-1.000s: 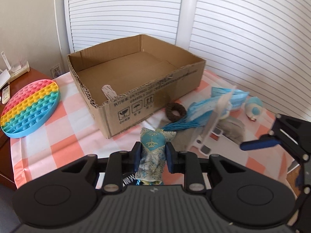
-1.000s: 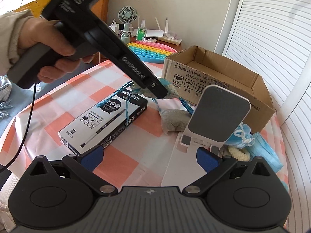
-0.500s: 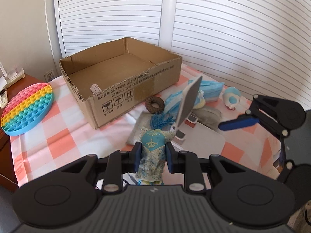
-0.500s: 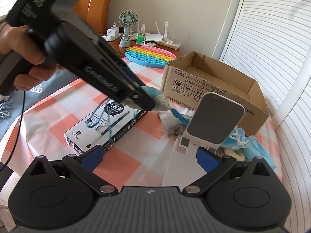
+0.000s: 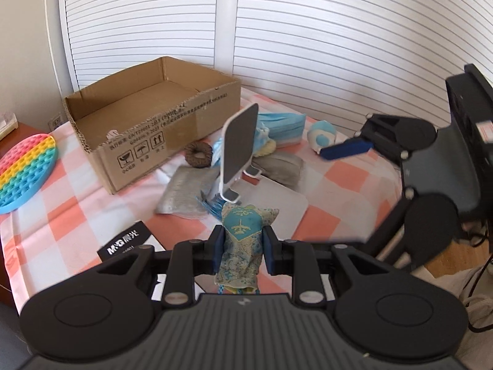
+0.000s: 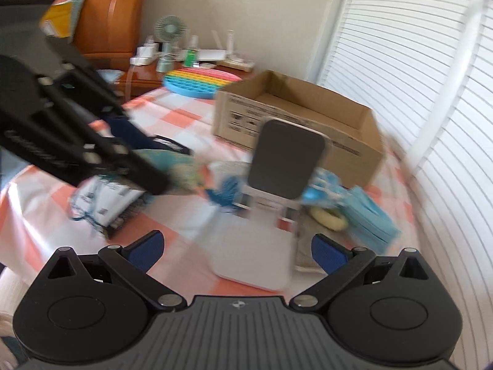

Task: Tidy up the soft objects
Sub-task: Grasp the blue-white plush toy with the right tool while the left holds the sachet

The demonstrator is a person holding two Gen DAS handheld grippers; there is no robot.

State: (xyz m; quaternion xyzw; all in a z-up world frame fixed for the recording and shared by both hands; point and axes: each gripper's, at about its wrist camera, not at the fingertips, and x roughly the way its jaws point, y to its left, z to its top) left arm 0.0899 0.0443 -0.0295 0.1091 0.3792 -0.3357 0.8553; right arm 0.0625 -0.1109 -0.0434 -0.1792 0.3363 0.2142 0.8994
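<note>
My left gripper [image 5: 242, 252] is shut on a blue-and-gold embroidered sachet [image 5: 242, 246] with a blue tassel, held above the checked tablecloth. The same gripper shows blurred at the left of the right wrist view [image 6: 160, 182]. An open cardboard box [image 5: 148, 123] stands behind, also in the right wrist view [image 6: 295, 129]. Blue face masks [image 5: 283, 126], a brown hair tie [image 5: 198, 154], a grey pouch [image 5: 185, 194], a grey cloth [image 5: 280, 169] and a blue-white plush [image 5: 322, 132] lie near a white phone stand [image 5: 240, 151]. My right gripper [image 6: 237, 249] is open and empty.
A rainbow pop-it mat [image 5: 24, 172] lies at the table's left. A black-and-white pen box [image 5: 129, 243] lies under my left gripper. A nightstand with a small fan [image 6: 168, 40] and chargers stands beyond. Slatted shutters [image 5: 308, 46] back the table.
My left gripper has pulled back and up with the sachet, away from the box. The right gripper has shifted right and closer to the phone stand; its view is blurred from motion.
</note>
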